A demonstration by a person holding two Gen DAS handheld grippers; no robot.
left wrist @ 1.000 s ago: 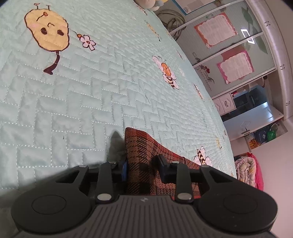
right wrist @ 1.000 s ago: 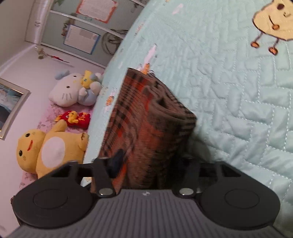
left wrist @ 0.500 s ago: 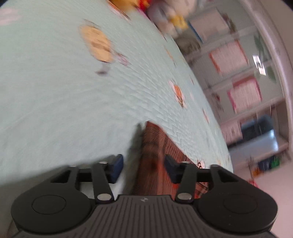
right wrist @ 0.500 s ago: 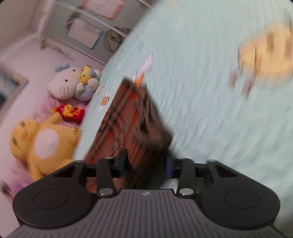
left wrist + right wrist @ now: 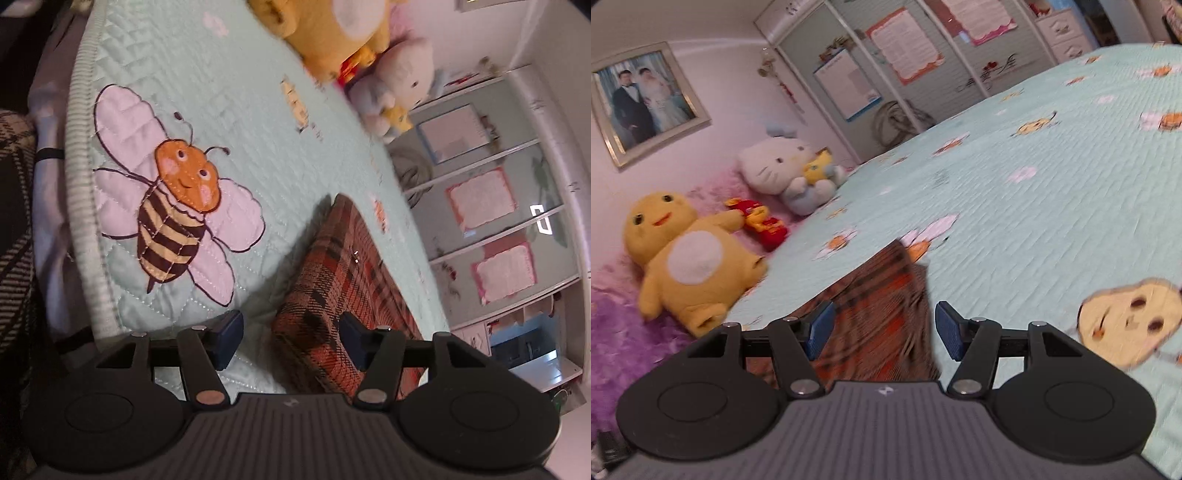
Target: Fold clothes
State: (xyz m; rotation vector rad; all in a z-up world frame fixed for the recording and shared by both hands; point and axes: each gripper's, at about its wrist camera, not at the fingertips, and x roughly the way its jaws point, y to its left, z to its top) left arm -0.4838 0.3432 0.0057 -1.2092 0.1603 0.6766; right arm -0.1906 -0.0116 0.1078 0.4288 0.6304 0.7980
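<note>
A folded red-brown plaid garment (image 5: 343, 280) lies flat on the mint quilted bedspread (image 5: 229, 110). My left gripper (image 5: 291, 339) hovers over its near corner with the jaws still opening. The right pad (image 5: 352, 334) is above the cloth, the left pad (image 5: 229, 338) is above bare quilt, and neither presses on it. In the right wrist view the same garment (image 5: 879, 295) lies below and between the fingers of my right gripper (image 5: 884, 332). That gripper is open and lifted off the cloth.
A yellow plush (image 5: 687, 266), a white cat plush (image 5: 783, 170) and a small red toy (image 5: 761, 221) sit at the head of the bed. The bedspread's ribbed edge (image 5: 77, 147) runs close on the left, with a person's plaid clothing (image 5: 14, 221) beyond. A wardrobe (image 5: 498, 221) stands behind.
Both grippers have let go of the folded garment and their jaws have widened. The left one swung back toward the bed's edge. The right one rose and rolled level.
</note>
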